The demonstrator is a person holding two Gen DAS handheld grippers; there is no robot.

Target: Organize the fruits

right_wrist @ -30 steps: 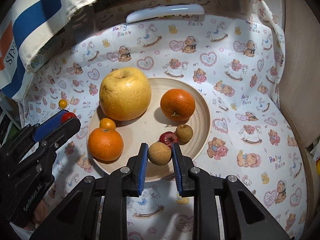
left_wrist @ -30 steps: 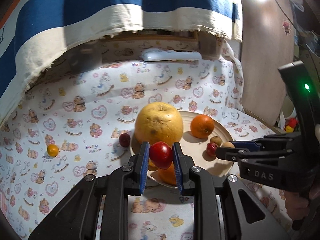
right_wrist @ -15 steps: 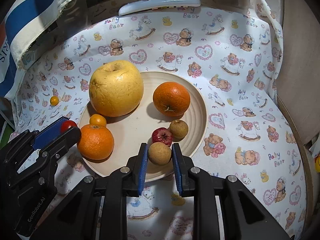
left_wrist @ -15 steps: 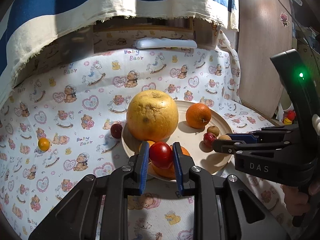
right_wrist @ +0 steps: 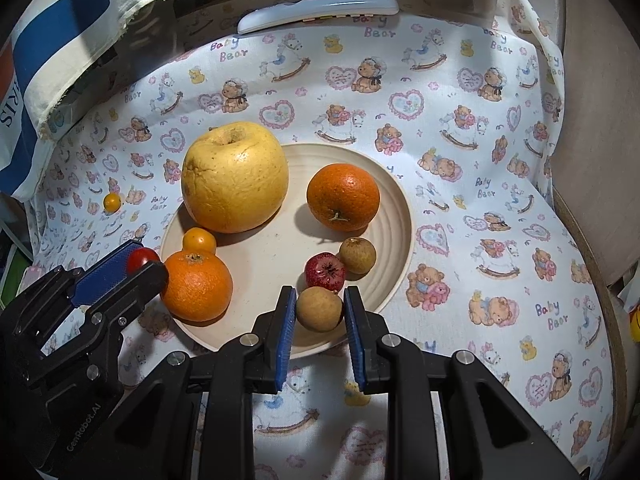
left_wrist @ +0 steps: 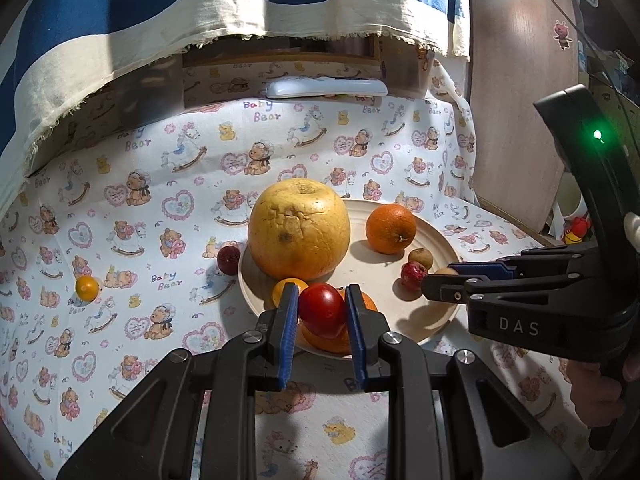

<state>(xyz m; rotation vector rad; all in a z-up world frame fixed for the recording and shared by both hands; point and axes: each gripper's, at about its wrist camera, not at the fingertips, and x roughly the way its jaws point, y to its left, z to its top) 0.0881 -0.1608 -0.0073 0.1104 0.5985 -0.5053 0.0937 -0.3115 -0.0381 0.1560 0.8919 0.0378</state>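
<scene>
2 grippers each clamp fruit: left gripper red tomato, right gripper brown fruit

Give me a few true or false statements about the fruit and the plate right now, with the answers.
1. The left gripper is shut on a red tomato. True.
2. The large yellow fruit lies off the plate. False: it sits on the plate.
3. A small brown fruit sits between the right gripper's jaws. True.
4. The small yellow fruit is on the plate. False: it lies on the cloth.
</scene>
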